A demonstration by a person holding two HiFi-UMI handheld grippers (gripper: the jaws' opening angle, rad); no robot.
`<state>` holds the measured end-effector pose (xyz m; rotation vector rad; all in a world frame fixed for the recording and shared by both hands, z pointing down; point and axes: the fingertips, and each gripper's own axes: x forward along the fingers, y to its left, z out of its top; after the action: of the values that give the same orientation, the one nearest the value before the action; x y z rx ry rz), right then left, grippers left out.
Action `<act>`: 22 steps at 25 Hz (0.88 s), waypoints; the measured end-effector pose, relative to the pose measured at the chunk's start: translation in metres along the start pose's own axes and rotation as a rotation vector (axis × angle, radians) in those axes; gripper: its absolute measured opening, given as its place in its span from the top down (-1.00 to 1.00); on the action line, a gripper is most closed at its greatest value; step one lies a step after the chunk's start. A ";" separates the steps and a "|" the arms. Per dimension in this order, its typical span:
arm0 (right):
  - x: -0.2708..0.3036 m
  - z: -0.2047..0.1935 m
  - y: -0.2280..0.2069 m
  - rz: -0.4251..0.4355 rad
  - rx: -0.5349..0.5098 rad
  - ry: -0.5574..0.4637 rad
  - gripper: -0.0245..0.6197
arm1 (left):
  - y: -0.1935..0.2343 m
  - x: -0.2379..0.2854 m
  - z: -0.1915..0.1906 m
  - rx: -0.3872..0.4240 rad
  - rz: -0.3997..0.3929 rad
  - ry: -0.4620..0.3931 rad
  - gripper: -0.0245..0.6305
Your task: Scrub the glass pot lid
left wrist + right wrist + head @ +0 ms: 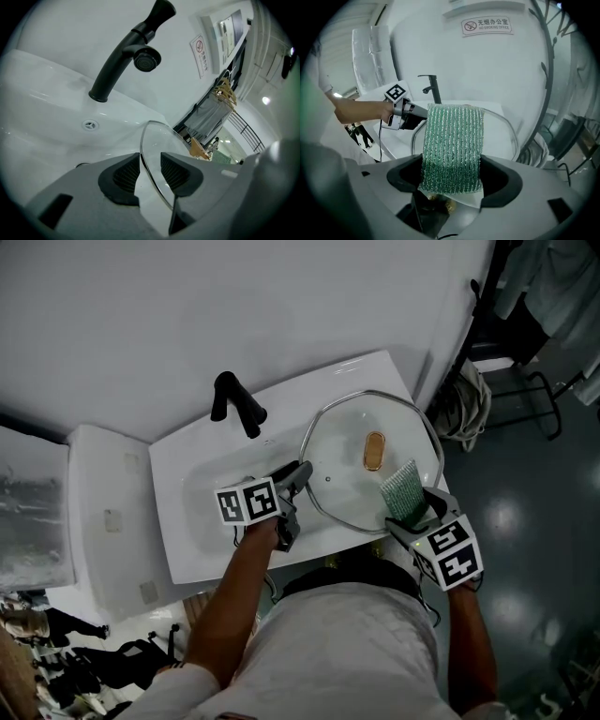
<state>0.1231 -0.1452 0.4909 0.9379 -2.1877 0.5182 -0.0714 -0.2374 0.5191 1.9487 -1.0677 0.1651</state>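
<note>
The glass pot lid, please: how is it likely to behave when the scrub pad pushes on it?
Gripped only at its rim by the left gripper, the glass pot lid may pivot or slip under pressure. Being glass, it looks rigid but breakable.

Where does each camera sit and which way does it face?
Head view: on the person's head, steeply down at sink, glass lid; both forearms, left gripper, right gripper show.
Left gripper view: on the left gripper, along jaws shut on the lid's rim toward the faucet; only its own jaws show.
Right gripper view: on the right gripper, past its clamped green scrub pad to the lid; the left gripper and forearm show.
Shared: all three show lid and faucet.
</note>
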 end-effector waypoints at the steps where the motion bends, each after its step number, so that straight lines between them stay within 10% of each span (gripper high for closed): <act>1: -0.001 0.000 0.000 0.008 0.007 -0.006 -0.16 | 0.000 0.000 0.000 0.006 0.003 0.001 0.47; 13: -0.024 0.051 -0.005 0.077 0.015 -0.133 -0.16 | -0.020 -0.023 0.023 0.150 0.076 -0.055 0.40; 22: -0.038 0.125 -0.005 0.106 -0.017 -0.324 -0.16 | -0.089 -0.057 0.072 0.299 -0.048 -0.245 0.41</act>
<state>0.0914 -0.2040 0.3784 0.9543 -2.5394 0.4183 -0.0609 -0.2347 0.3920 2.3070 -1.2071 0.0629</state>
